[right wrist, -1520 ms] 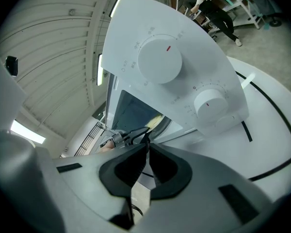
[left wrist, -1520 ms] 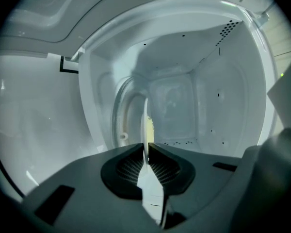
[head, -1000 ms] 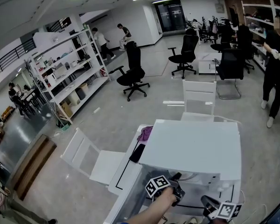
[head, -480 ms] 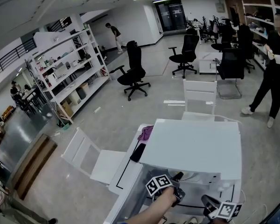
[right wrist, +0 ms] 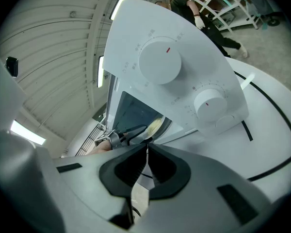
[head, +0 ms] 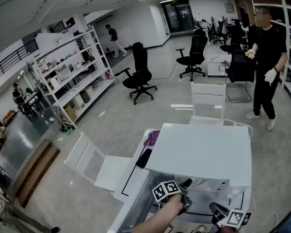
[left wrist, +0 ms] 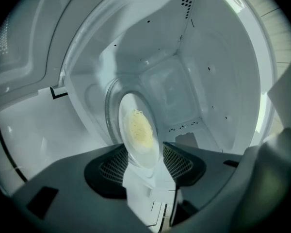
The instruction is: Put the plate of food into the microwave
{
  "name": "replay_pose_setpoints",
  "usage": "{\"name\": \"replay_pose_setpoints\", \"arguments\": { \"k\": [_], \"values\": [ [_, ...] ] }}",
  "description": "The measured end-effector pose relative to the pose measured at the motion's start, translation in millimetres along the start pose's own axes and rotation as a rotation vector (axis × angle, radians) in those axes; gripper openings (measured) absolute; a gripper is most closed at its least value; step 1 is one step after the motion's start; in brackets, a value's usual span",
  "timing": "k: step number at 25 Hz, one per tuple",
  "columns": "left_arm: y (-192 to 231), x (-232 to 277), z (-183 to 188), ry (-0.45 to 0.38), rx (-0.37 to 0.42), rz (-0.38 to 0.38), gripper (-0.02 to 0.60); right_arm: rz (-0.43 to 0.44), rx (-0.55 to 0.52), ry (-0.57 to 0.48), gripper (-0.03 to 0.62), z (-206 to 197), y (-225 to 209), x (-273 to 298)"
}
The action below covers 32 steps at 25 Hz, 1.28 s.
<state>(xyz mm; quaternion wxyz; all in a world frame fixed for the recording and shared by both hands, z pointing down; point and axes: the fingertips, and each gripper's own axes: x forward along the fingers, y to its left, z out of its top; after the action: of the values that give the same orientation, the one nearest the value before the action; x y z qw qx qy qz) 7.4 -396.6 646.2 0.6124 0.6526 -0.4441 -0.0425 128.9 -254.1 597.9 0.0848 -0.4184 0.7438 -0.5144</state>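
The jaws of your left gripper [left wrist: 144,152] are opening astride the near rim of the plate [left wrist: 138,130], which lies straight ahead inside the microwave [left wrist: 213,81].

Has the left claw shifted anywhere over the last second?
No. The left claw sits at the same spot below the front edge of the microwave as a second ago. Only its jaws are opening, with the rim of the plate between them.

White plate [left wrist: 148,152] of yellow food; inside microwave [left wrist: 208,81]
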Motion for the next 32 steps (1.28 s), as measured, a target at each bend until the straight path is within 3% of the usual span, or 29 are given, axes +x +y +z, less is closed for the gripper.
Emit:
{"name": "replay_pose_setpoints", "arguments": {
  "k": [7, 10, 23, 32],
  "values": [
    [0, 0, -4, 0.06, 0.027, 0.017, 0.215, 0.014, -0.014, -0.001, 0.0, 2, 2, 3],
    [-2, 0, -9, 0.097, 0.028, 0.013, 0.262, 0.014, -0.018, -0.001, 0.0, 2, 3, 3],
    [14, 2, -20, 0.118, -0.017, 0.004, 0.262, 0.015, -0.016, -0.008, 0.0, 1, -1, 7],
    [17, 1, -23, 0.115, 0.008, -0.021, 0.262, 0.017, -0.02, -0.009, 0.0, 1, 1, 7]
  ]
}}
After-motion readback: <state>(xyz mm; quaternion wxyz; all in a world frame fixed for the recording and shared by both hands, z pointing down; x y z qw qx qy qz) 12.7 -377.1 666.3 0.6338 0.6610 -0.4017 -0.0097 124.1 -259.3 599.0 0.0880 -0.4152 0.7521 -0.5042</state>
